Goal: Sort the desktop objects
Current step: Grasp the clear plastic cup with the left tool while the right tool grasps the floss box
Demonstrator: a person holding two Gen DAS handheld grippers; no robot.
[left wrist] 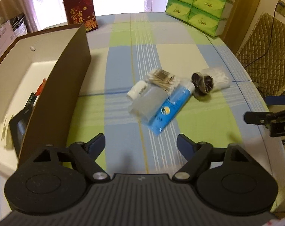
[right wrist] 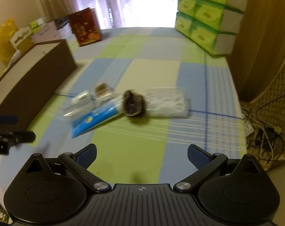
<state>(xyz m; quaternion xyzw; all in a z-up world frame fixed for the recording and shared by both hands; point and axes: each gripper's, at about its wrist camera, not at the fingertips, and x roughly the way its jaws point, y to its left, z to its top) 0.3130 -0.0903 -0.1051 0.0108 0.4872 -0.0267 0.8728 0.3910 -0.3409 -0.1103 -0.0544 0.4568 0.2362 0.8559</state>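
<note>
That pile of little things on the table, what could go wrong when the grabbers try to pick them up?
The clear bottle lies on the blue tube, so lifting one may drag or roll the other. The cotton swab bag and white bag look soft and slippery, so the jaws might pinch only plastic. The brown box has a tall wall to clear.

Red box (left wrist: 80,11) bears gold Chinese characters, perhaps "喜"; otherwise unreadable.

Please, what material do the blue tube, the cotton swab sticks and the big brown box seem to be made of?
Blue tube: probably soft plastic, glossy, with a flat crimped end and a white cap.
Cotton swabs: the sticks look like wood or bamboo, tan and matte, with white tips, inside a clear film bag.
Brown box: likely cardboard, with thin, stiff, matte walls, white inside.
</note>
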